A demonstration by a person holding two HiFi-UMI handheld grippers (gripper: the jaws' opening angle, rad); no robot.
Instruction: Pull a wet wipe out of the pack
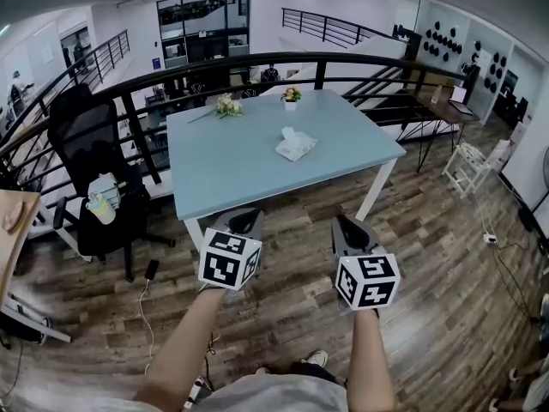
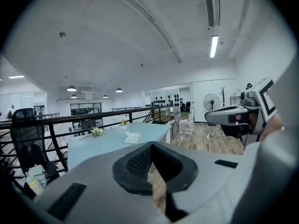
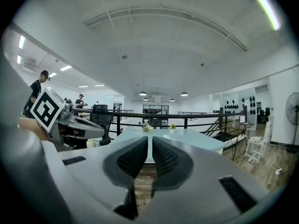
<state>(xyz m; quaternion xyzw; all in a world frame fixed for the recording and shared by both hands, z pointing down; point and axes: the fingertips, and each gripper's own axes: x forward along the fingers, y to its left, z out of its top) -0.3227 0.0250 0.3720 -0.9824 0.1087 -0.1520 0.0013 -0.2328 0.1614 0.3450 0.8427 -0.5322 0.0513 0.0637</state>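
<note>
Before the table (image 1: 232,161), left tongs (image 1: 244,216) and right tongs (image 1: 346,222) point forward.

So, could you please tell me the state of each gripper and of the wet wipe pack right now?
left gripper: jaws together, nothing between them, held short of the table.
right gripper: jaws together, nothing between them, also short of the table.
wet wipe pack: lying on the table, untouched, a wipe poking up from its top.
office chair: beside the table, things piled on its seat.
</note>
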